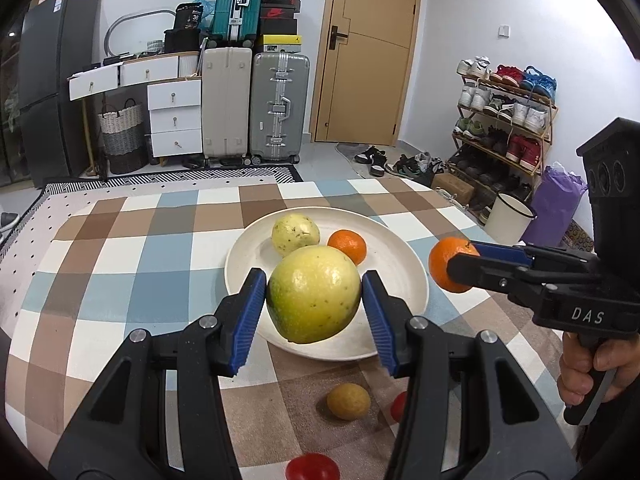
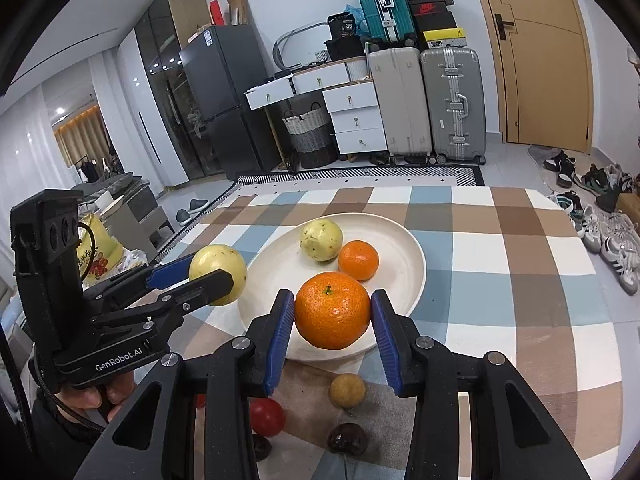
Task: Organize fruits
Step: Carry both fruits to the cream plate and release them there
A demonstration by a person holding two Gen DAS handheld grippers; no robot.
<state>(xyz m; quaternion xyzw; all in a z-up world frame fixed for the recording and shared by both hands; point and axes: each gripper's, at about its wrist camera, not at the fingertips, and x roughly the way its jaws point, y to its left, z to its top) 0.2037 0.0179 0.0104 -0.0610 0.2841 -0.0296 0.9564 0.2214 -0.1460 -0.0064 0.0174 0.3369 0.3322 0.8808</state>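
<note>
A white plate sits on the checked tablecloth and holds a pale yellow fruit and a small orange. My left gripper is shut on a large yellow-green fruit, held above the plate's near left rim. My right gripper is shut on a large orange, held above the plate's near right edge.
On the cloth in front of the plate lie a small brownish-yellow fruit, red fruits and a dark fruit. Beyond the table stand suitcases, drawers and a shoe rack.
</note>
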